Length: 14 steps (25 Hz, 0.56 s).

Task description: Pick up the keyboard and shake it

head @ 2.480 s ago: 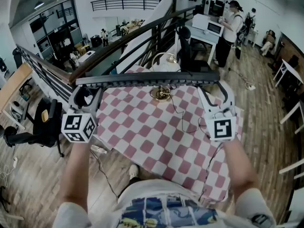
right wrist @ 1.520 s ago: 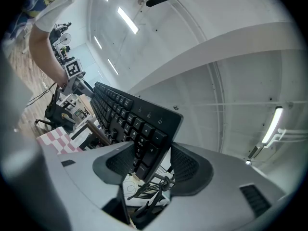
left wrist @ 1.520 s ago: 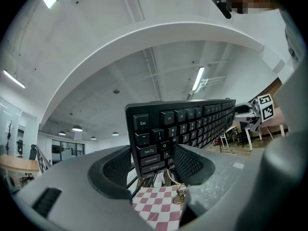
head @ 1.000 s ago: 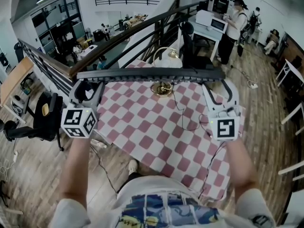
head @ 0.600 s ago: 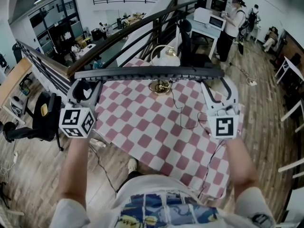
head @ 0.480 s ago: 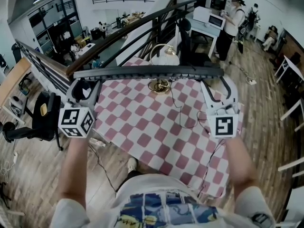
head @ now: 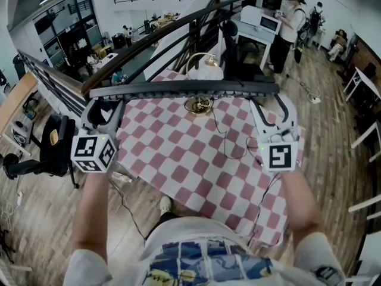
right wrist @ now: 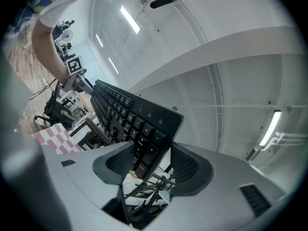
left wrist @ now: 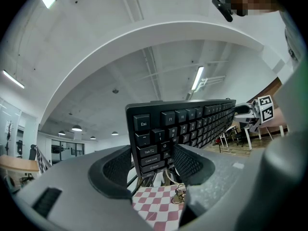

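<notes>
Aloft above the pink-and-white checked tablecloth (head: 178, 159), a long black plastic keyboard (head: 184, 88) spans the grey left gripper (head: 101, 111) and grey right gripper (head: 272, 111), each clamped on one end. With such shallow end grips, a hard shake could likely slip it free onto the tablecloth.

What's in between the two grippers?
The keyboard. The left gripper clamps one end and the right gripper clamps the other. The head view shows it best.
</notes>
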Tool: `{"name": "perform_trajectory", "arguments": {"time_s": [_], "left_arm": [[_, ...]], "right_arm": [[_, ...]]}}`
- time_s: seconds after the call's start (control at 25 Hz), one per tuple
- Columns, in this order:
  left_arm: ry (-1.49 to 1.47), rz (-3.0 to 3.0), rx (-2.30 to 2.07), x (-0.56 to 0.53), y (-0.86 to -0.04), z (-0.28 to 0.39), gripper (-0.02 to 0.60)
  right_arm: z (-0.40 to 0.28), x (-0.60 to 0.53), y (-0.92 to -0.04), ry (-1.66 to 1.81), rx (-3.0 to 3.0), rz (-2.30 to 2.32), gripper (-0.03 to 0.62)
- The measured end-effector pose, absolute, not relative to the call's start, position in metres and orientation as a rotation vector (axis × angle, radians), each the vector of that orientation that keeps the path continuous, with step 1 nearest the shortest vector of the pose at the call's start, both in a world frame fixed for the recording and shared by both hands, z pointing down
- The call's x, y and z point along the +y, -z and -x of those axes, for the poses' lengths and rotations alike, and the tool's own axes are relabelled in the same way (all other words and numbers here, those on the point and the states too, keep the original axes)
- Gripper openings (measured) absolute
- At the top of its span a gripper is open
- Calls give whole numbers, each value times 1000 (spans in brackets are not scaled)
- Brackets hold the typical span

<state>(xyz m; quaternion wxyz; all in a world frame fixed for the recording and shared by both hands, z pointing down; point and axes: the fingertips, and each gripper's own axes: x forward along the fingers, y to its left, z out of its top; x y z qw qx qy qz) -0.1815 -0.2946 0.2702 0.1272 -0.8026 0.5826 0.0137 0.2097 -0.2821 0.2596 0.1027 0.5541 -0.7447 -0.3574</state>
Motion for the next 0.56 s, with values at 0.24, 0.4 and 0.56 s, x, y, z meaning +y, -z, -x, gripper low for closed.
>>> {"name": "perform_trajectory", "arguments": {"time_s": [0.24,0.4,0.56], "left_arm": [[-41,2340,1698,-293,-271,182,268],[-45,2343,1700,-293,-272,183,268],[-43,2350,1707,-295,-277,185,268]], "right_arm": [[-210,-281,-261,1036,-2208,-1642,235],[-208,-281,-261,1045,-2203,-1633,235],[-207,-282,-265,1044,-2201,-1624,235]]}}
